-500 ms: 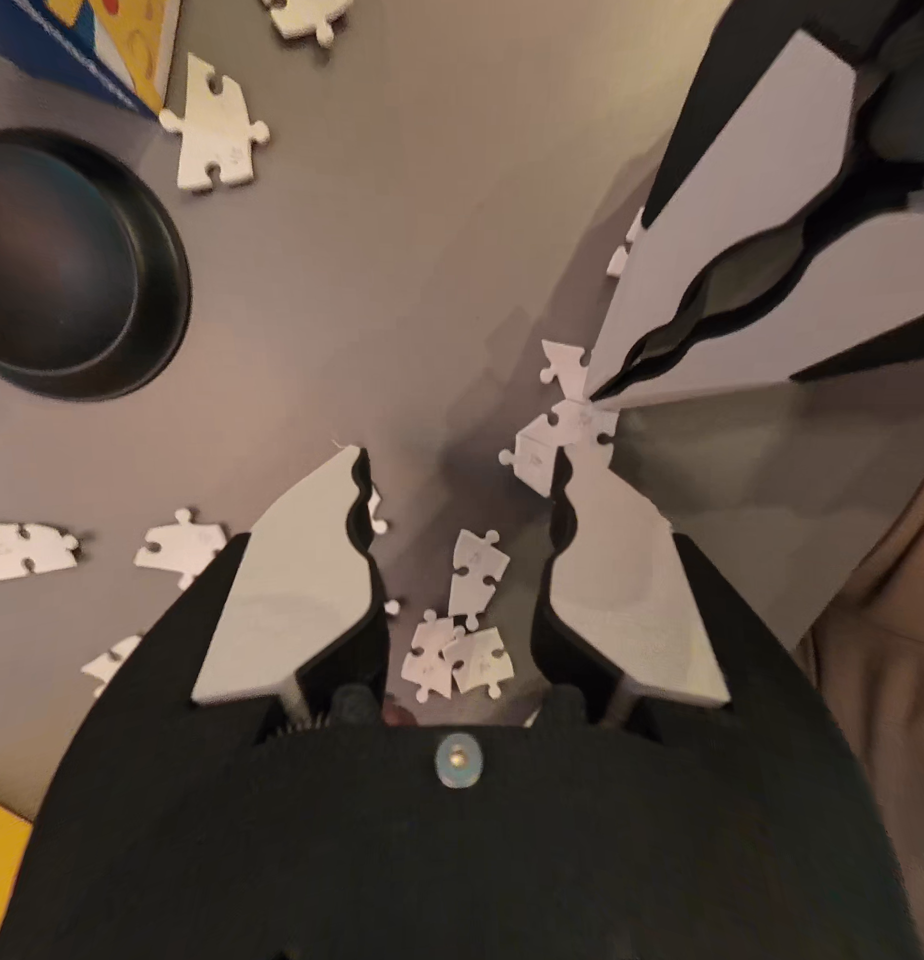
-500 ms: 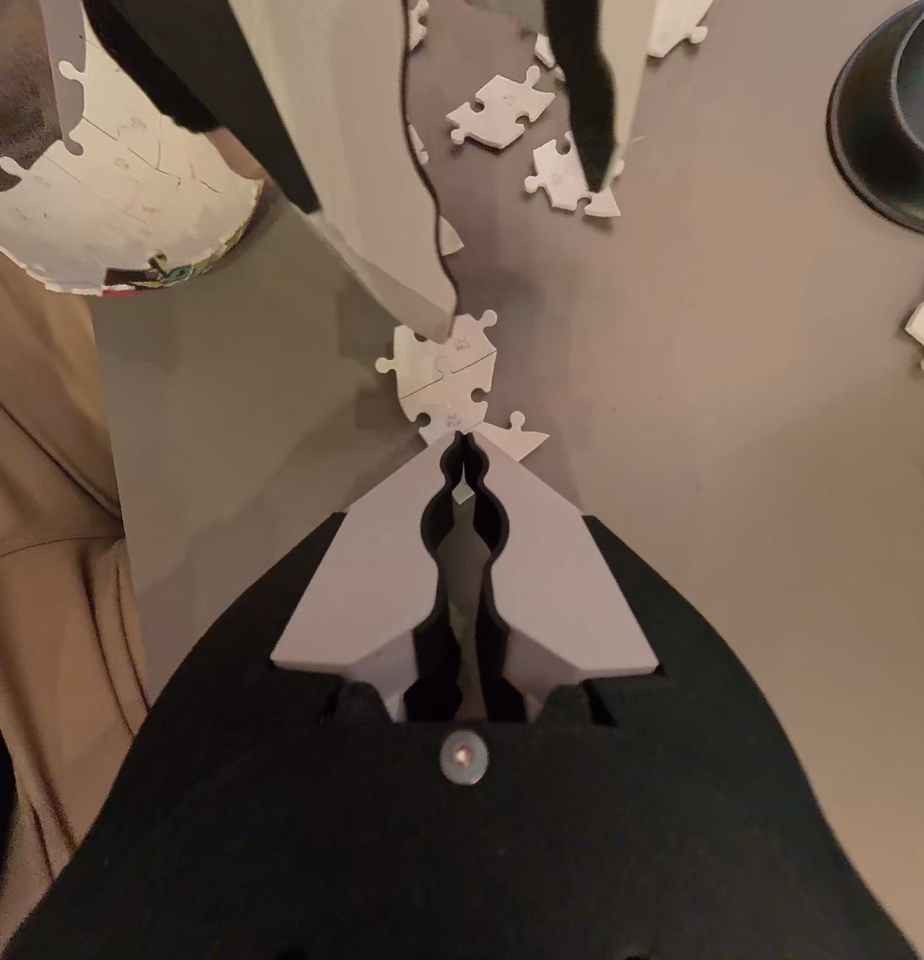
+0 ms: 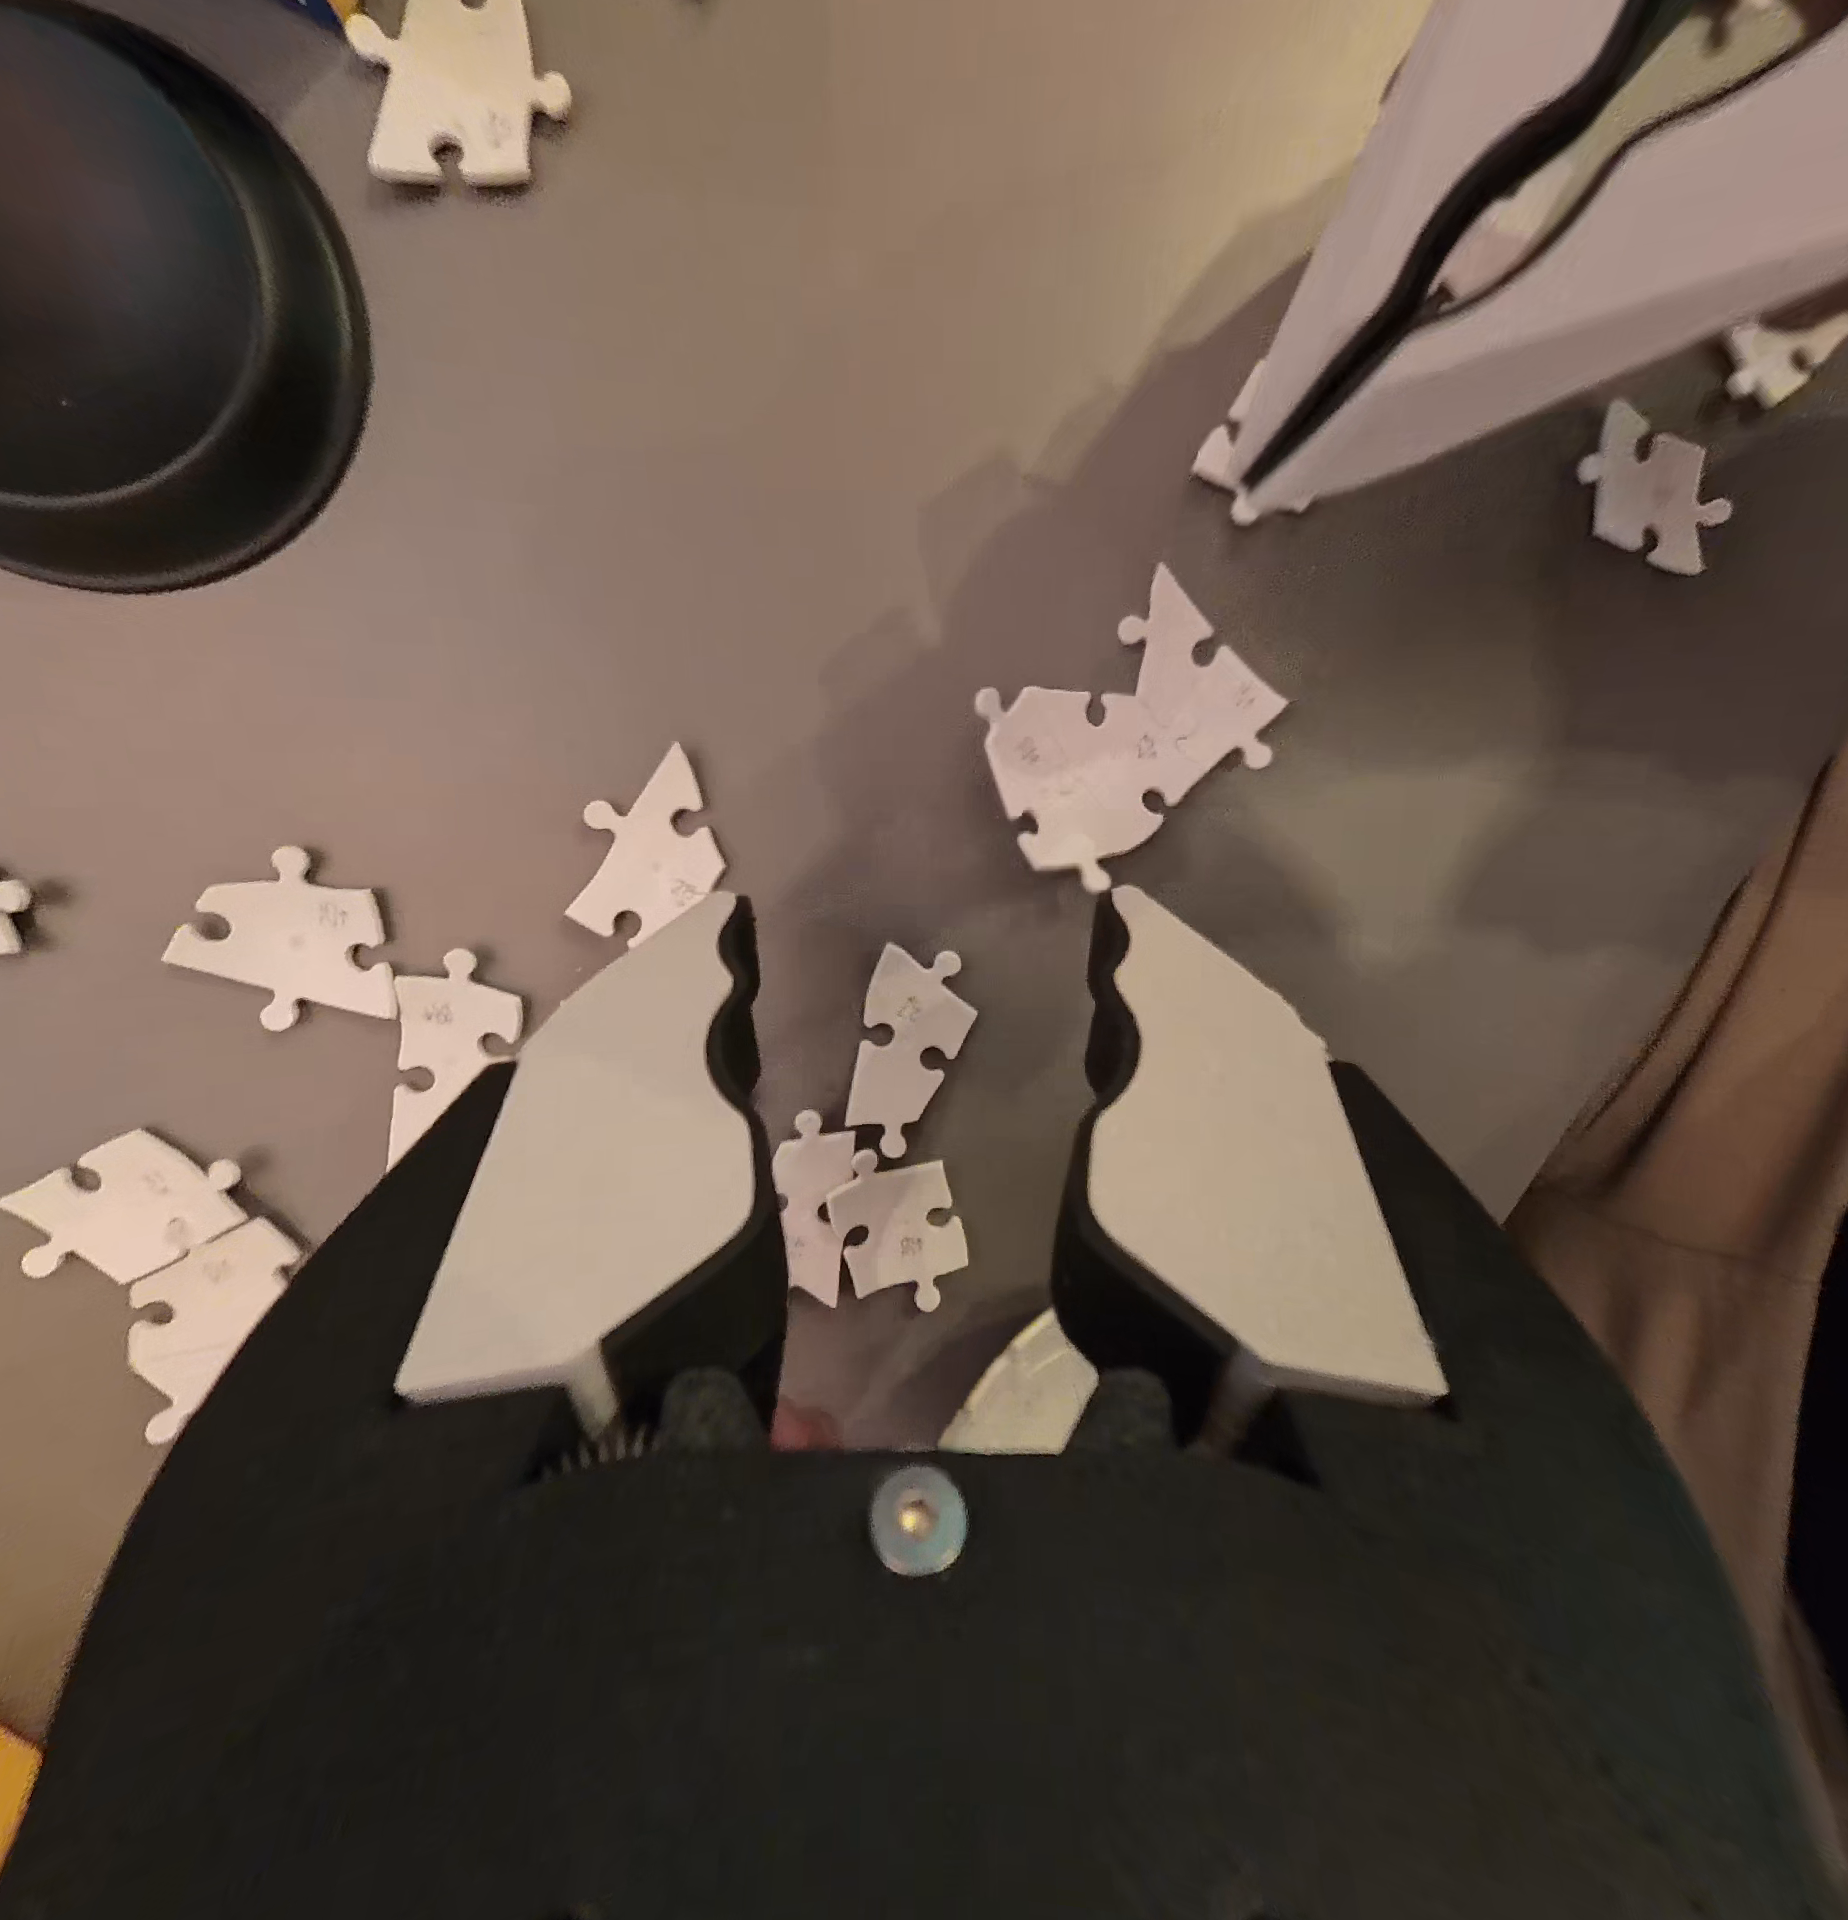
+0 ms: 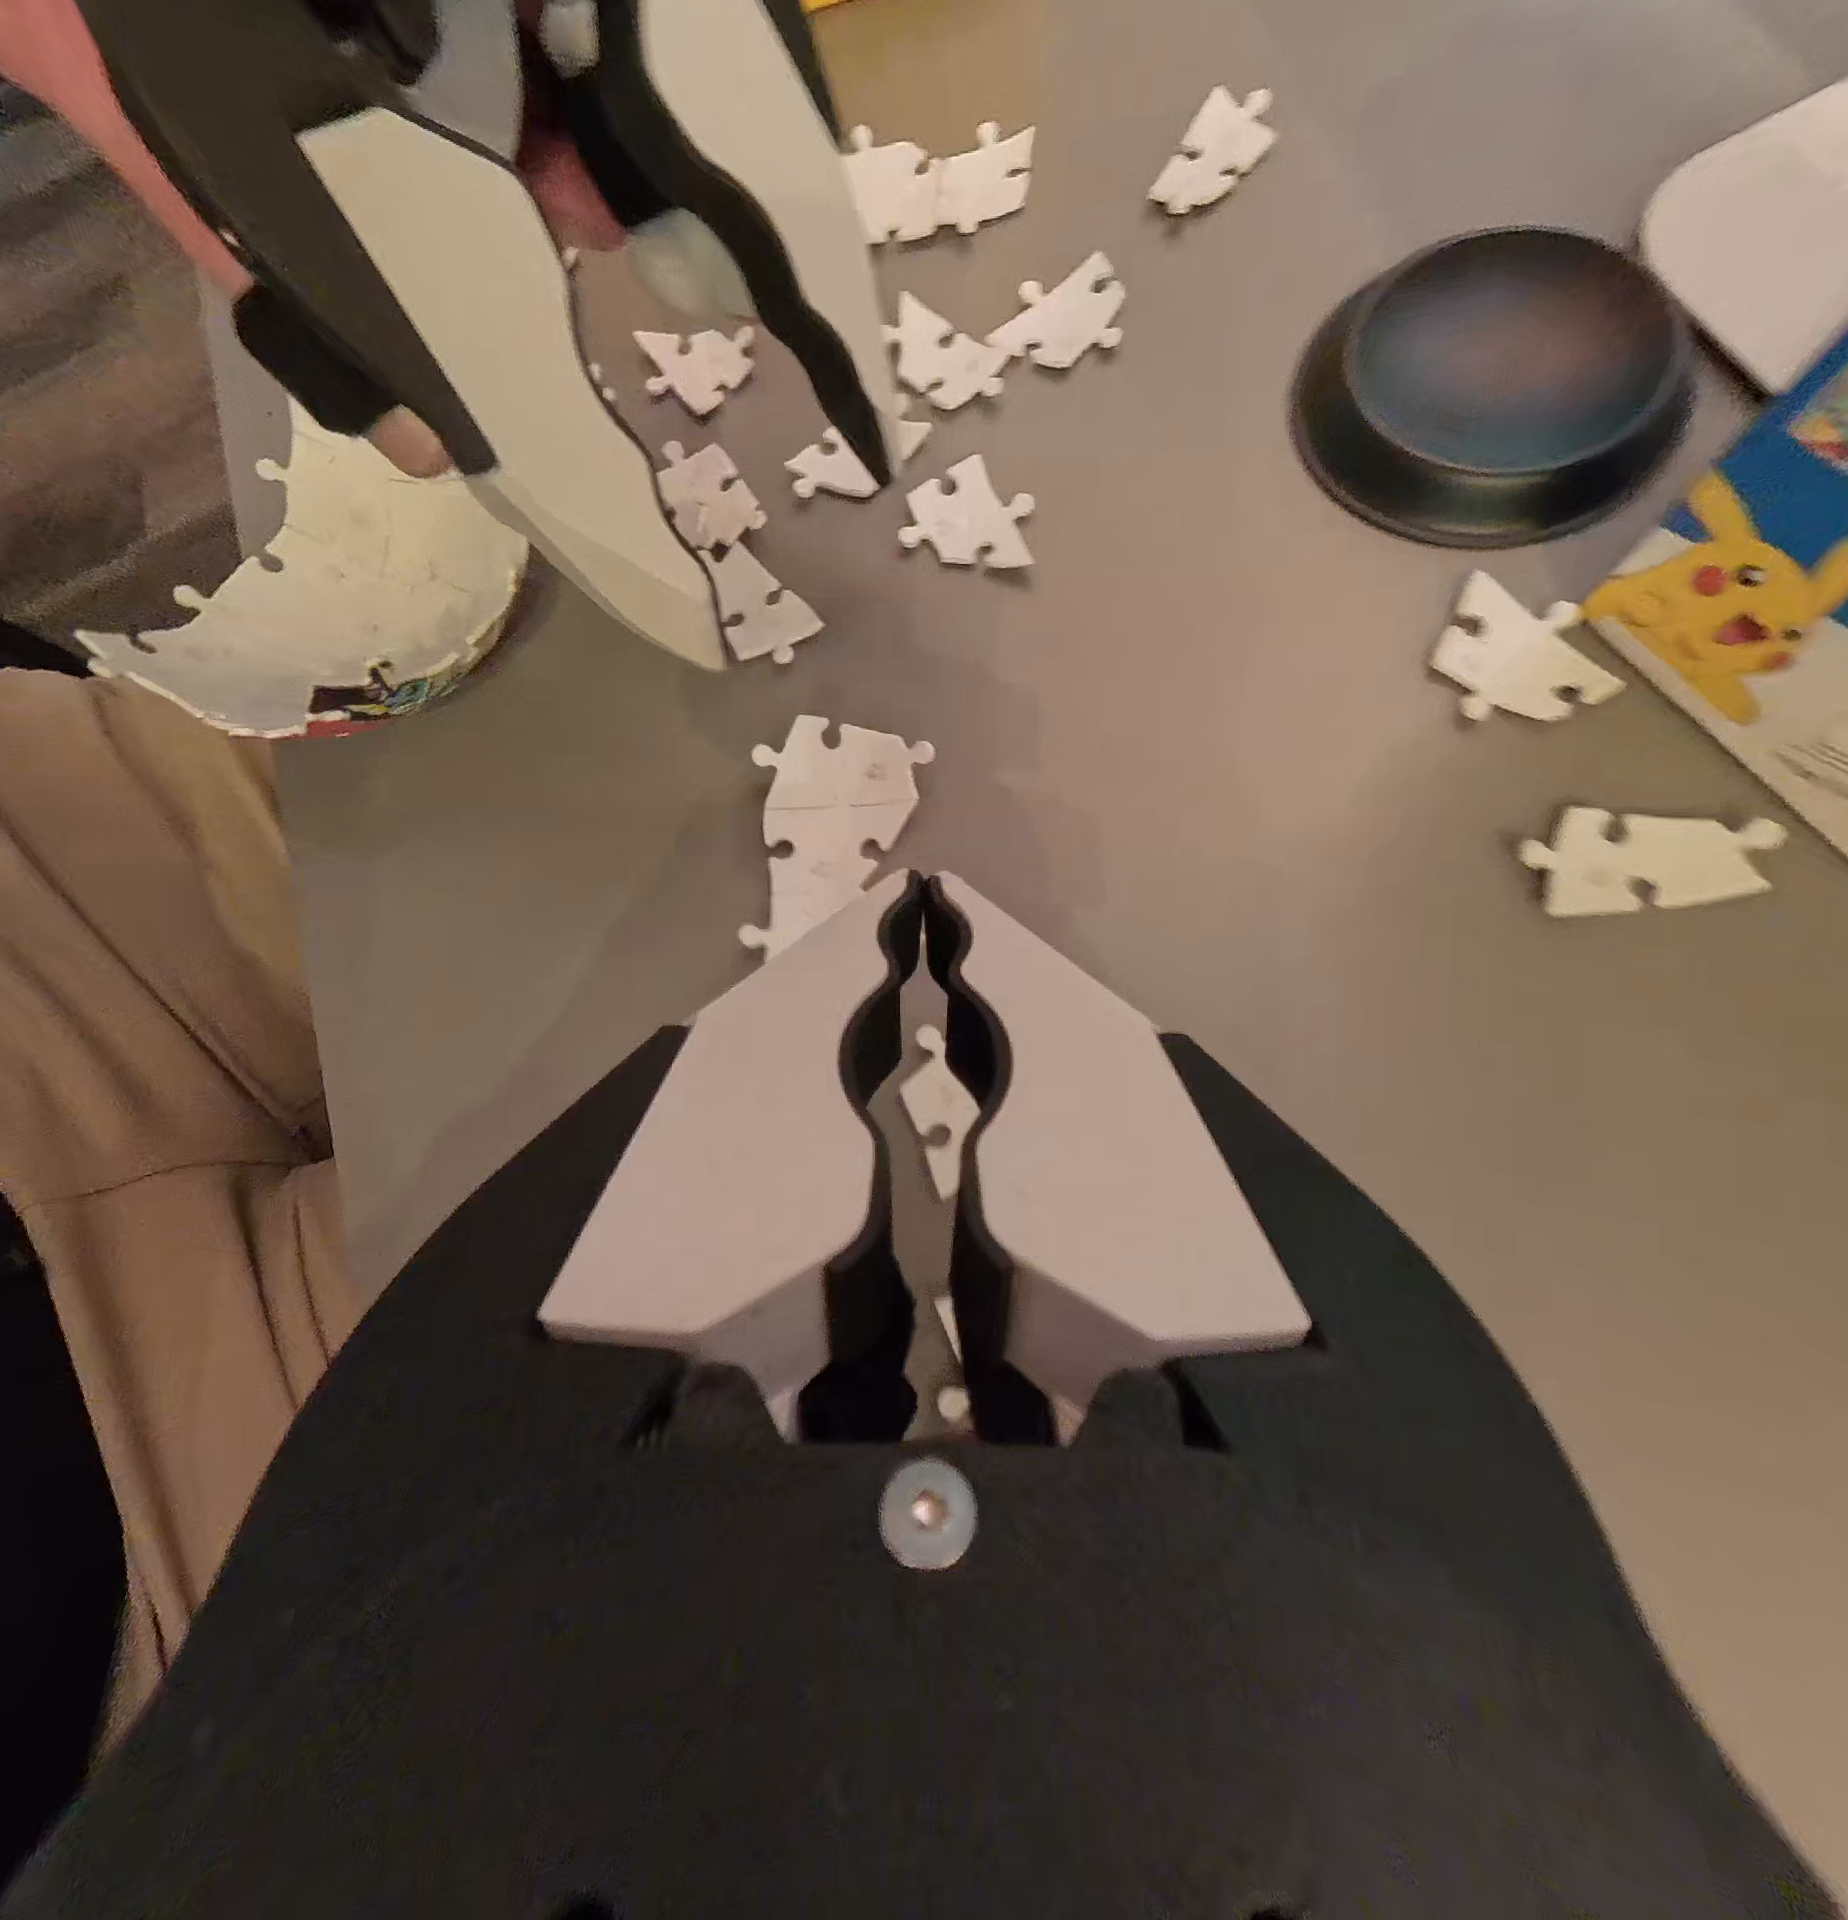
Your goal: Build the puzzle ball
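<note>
A small cluster of joined white puzzle pieces lies on the grey table, just beyond my left gripper's right fingertip. My left gripper is open and empty above a few loose pieces. My right gripper is shut, its tips above the near edge of the cluster; I see nothing held in it. It also shows in the left wrist view at the top right. The half-built puzzle ball stands at the table's left edge, behind the left gripper.
Several loose white pieces are scattered over the table. A black round bowl sits at the far right, also in the left wrist view. A puzzle box with a yellow character lies beside it. Tan cloth hangs at the table's edge.
Both grippers have drawn back from the joined cluster, which stays on the table. The right gripper's tips no longer touch it. The left gripper stays open, the right stays shut.
</note>
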